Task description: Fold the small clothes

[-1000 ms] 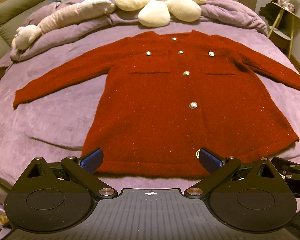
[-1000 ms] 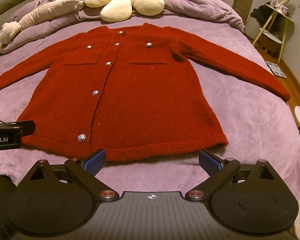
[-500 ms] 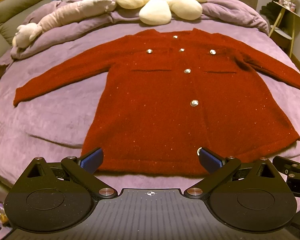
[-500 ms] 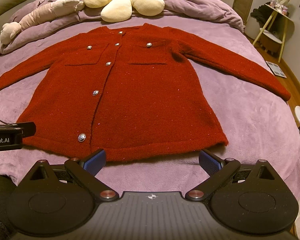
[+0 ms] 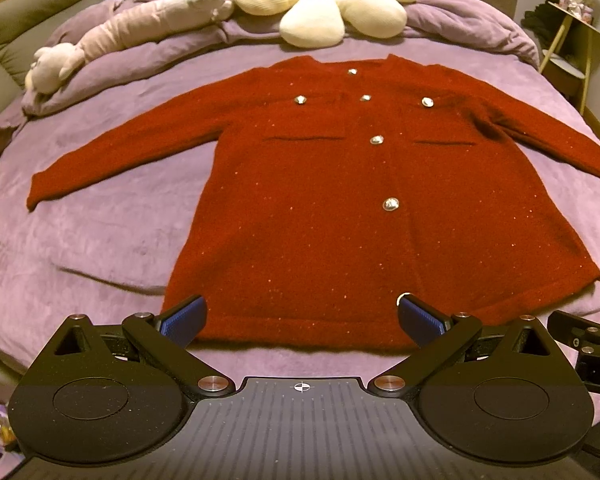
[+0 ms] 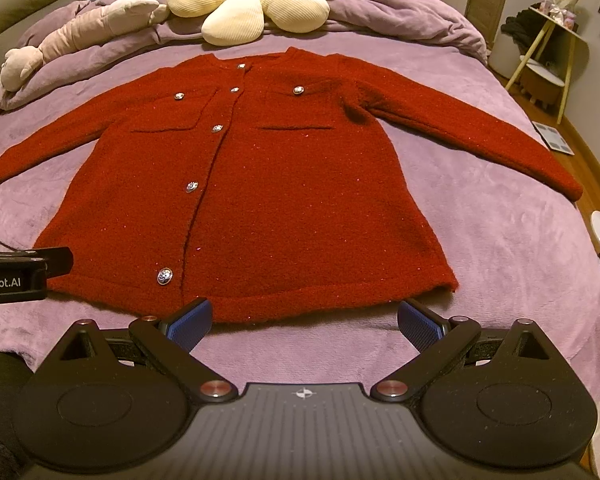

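— The hand-held grippers?
— Left hand-held gripper (image 5: pixel 302 316) and right hand-held gripper (image 6: pixel 305 318) both spread wide, empty, at the hem.
— The red cardigan (image 5: pixel 352 208)?
— Flat on the purple bed (image 5: pixel 100 232), buttoned, sleeves out.

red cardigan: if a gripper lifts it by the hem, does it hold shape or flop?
Likely flops: the red cardigan lies limp and flat on the purple blanket, sleeves spread out. Its thick, fuzzy knit probably grips well but may feel fairly heavy. One-corner lifts would probably drag the rest; both the left gripper and right gripper are open at the hem.
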Available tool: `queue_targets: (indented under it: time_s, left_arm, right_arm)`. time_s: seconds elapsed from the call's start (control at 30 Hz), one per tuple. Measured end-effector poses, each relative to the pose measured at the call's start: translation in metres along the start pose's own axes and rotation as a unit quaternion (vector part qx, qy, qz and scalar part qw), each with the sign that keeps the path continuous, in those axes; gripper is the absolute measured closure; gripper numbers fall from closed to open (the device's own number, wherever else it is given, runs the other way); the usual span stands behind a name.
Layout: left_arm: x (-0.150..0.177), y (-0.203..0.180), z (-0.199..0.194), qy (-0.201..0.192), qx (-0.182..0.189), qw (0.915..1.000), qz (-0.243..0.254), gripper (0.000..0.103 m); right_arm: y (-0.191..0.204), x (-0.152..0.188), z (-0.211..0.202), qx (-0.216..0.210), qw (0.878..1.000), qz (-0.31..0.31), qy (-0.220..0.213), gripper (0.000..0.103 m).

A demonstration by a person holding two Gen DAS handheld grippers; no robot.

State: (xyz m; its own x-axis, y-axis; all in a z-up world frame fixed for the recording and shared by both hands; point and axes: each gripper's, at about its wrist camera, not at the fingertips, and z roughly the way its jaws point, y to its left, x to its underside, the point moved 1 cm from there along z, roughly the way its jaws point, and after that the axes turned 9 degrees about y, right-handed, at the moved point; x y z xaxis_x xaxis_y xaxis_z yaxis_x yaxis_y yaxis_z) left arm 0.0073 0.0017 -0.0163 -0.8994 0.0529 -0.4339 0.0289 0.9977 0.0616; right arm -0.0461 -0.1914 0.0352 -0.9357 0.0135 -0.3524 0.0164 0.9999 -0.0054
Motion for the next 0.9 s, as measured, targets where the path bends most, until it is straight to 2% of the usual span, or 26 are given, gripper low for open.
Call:
queue_targets:
  time_s: [0.9]
  left_arm:
    - [0.0019, 0.0034, 0.0077, 0.013, -0.002, 0.9999, -0.005, 0.000]
  right_arm:
    - [-0.0039, 0.0018, 0.0018, -0.015, 1.000, 0.007, -0.013, 0.004]
